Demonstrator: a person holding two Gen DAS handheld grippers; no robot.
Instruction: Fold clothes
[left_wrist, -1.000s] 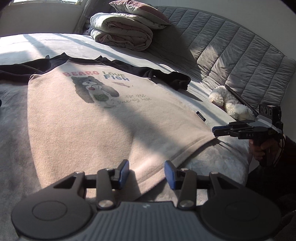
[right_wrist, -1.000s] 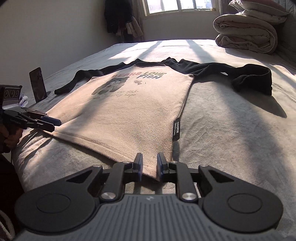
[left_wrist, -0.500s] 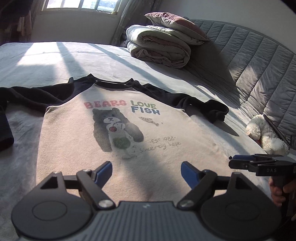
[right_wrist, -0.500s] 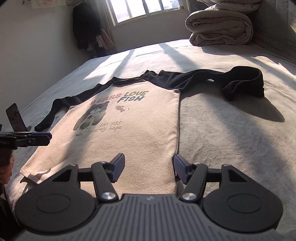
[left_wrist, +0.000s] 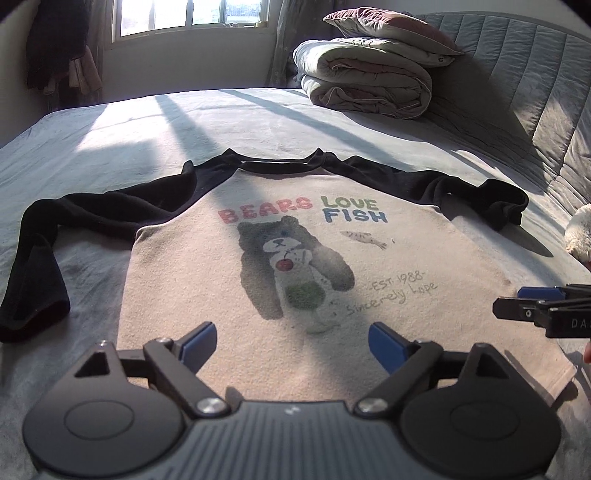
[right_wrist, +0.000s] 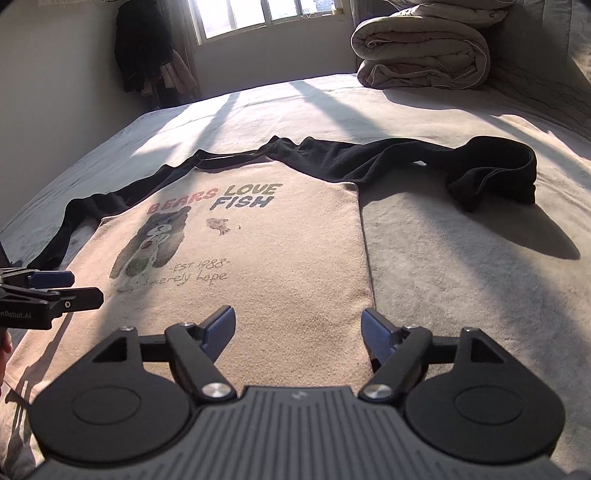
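Both tongs are spread wide and grasp nothing. The left tongs (left_wrist: 291, 343) hang over the lower middle of the shirt (left_wrist: 424, 332); the right tongs (right_wrist: 298, 332) straddle its right side edge. The shirt lies flat, print up, on the bed (right_wrist: 461, 288), black sleeves (right_wrist: 491, 173) spread outward. Beyond it sits a folded duvet (left_wrist: 369, 85).

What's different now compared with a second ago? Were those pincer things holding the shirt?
Yes. The right gripper was pinched on the shirt's hem corner and let go; the left gripper opened wider. Both lifted and now hang open above the shirt. The shirt stays flat on the bed, sleeves out.
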